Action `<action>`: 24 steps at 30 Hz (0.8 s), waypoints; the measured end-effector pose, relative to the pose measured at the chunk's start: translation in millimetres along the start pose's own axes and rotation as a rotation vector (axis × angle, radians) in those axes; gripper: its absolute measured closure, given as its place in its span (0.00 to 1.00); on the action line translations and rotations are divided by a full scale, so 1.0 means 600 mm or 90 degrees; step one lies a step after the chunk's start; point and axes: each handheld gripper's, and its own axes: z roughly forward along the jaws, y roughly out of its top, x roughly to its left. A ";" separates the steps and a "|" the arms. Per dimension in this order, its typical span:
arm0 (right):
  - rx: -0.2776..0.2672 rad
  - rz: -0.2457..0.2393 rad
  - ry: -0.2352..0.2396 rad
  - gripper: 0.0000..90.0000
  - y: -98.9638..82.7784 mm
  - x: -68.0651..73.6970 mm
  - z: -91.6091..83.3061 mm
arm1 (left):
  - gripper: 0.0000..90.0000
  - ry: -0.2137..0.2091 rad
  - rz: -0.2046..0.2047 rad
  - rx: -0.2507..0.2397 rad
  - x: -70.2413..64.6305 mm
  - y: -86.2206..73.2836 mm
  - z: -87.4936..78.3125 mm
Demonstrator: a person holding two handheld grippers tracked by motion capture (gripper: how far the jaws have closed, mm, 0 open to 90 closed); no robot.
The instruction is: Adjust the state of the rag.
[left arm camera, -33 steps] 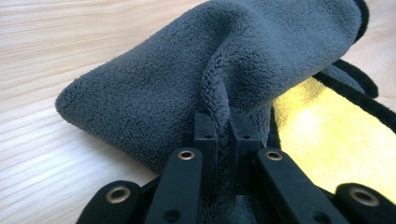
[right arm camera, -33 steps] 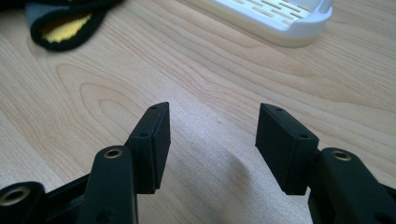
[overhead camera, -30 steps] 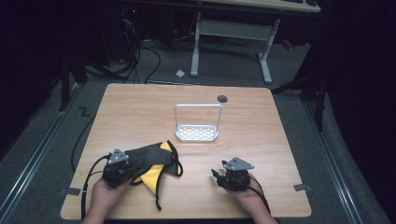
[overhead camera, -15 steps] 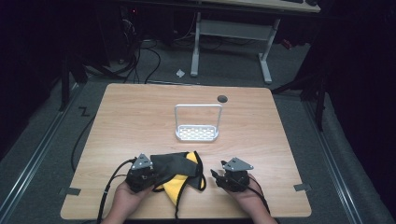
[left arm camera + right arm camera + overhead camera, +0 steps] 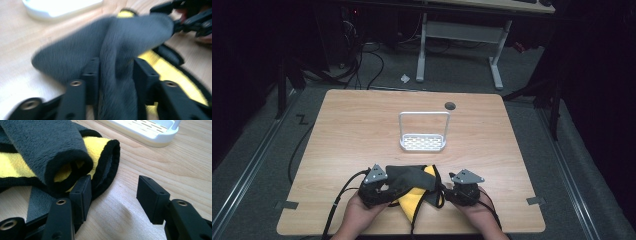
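Grey-and-yellow cloth (image 5: 414, 182) lies bunched at the table's (image 5: 347, 135) near edge, between both grippers. Left gripper (image 5: 113, 72): jaws just been opening, a grey fold between them. Right gripper (image 5: 113, 192): jaws spread, bare wood between; cloth's rolled edge touching one jaw. White rack (image 5: 423, 142) farther off, mid-table.

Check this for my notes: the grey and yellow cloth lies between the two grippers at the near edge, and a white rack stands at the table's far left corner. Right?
Not quite. The white rack stands near the table's middle, not its far left corner, as the high view shows. The rest holds: the grey and yellow cloth lies between the left gripper and right gripper at the near edge.
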 end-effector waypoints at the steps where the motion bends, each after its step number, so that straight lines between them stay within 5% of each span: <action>1: 0.000 0.000 -0.001 0.51 0.000 0.000 -0.001 | 0.53 0.003 0.009 -0.005 -0.006 0.008 -0.001; 9: -0.003 0.003 0.000 0.51 -0.001 -0.003 -0.004 | 0.41 0.004 0.058 -0.002 -0.042 0.056 0.042; 11: -0.003 0.005 0.000 0.51 -0.002 -0.003 -0.004 | 0.38 0.013 0.084 0.032 -0.056 0.061 0.060; 13: -0.002 0.007 0.000 0.51 -0.002 -0.004 -0.004 | 0.39 0.050 0.127 0.080 -0.071 0.060 0.082; 15: -0.001 0.008 0.001 0.51 -0.002 -0.004 -0.004 | 0.51 0.078 0.147 0.118 -0.074 0.056 0.097; 19: -0.001 0.007 0.009 0.54 -0.002 -0.001 -0.004 | 0.81 0.087 0.129 0.110 -0.057 0.057 0.093; 24: 0.000 -0.001 0.019 0.58 0.001 0.008 -0.003 | 0.87 0.072 0.072 0.033 -0.037 0.065 0.053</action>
